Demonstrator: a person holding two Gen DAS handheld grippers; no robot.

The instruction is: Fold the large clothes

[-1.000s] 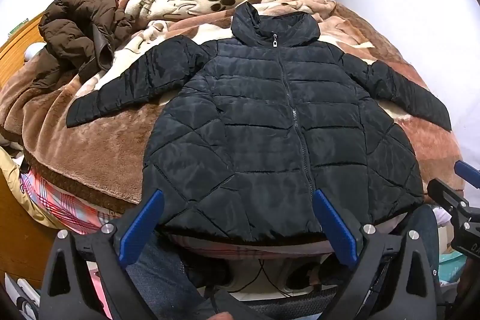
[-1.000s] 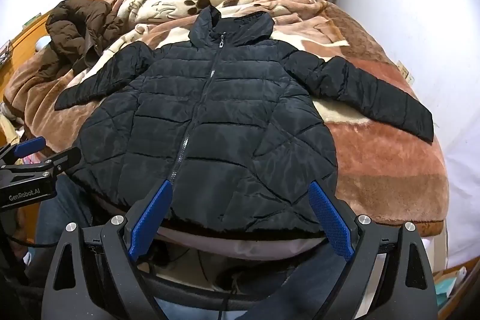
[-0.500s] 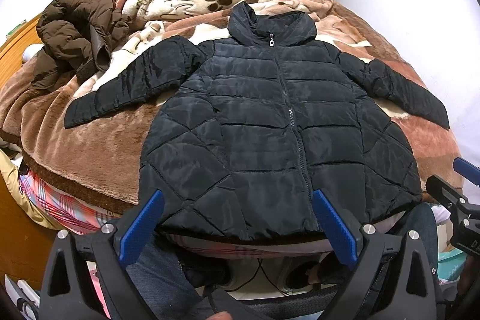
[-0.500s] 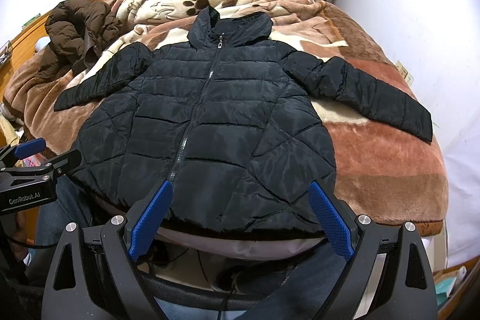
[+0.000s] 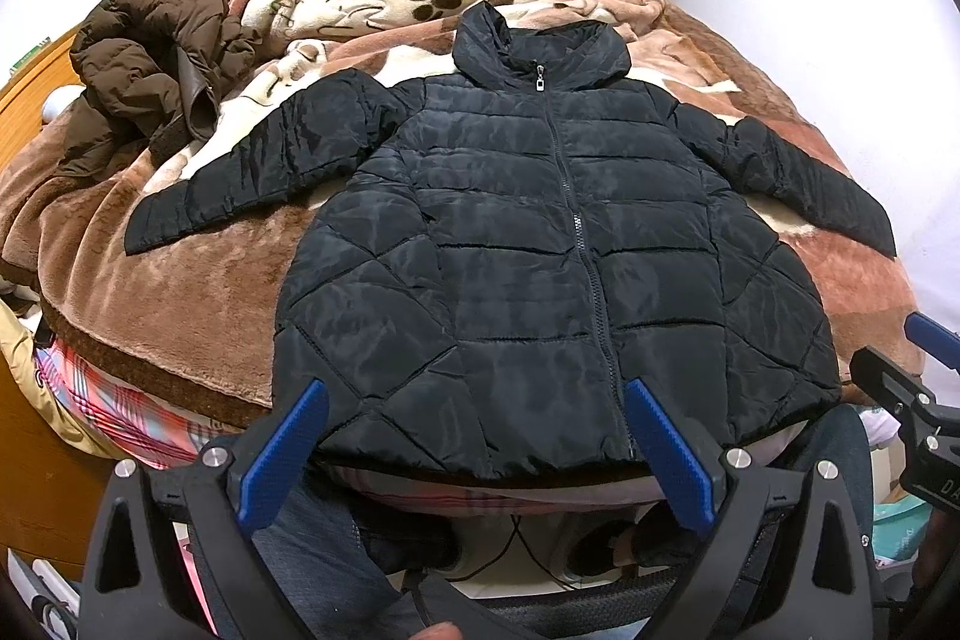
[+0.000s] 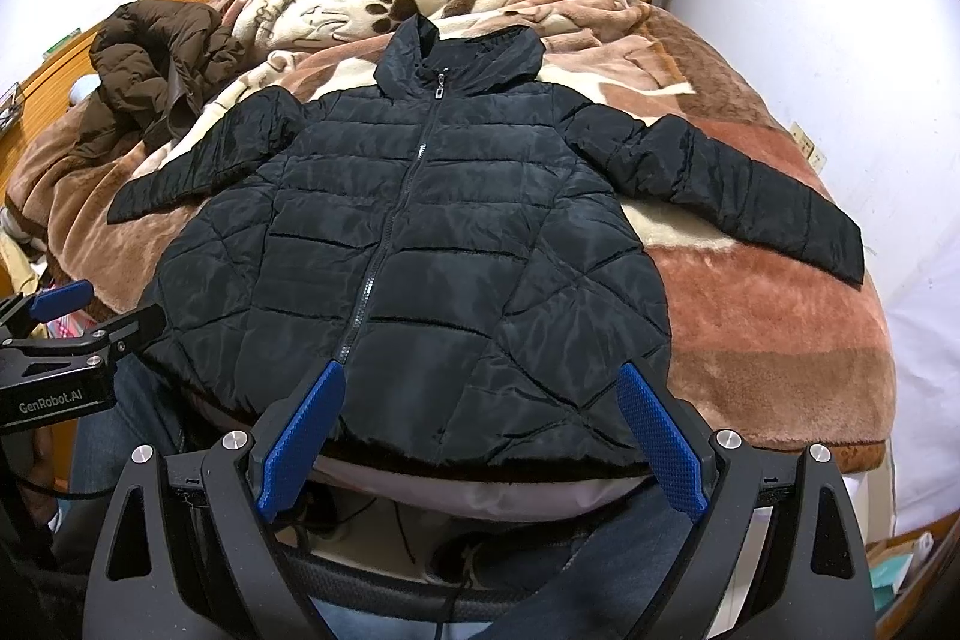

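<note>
Two grippers are held level at the near edge of the bed, both pointed forward over the hem of the black jacket (image 5: pixel 540 244). The left gripper (image 5: pixel 477 445) is seen with its blue fingers spread wide, nothing between them. The jacket is laid flat, zipped, sleeves outstretched, on the brown blanket (image 5: pixel 198 292). The right gripper (image 6: pixel 477 427) is likewise spread apart and empty.

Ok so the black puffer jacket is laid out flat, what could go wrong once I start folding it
1. The black puffer jacket's hem overhangs the bed edge, so it may slide off when tugged.
2. Its shell looks slick and puffy, so folded sleeves may spring open.
3. Both the left gripper and the right gripper are open and hold nothing.
</note>
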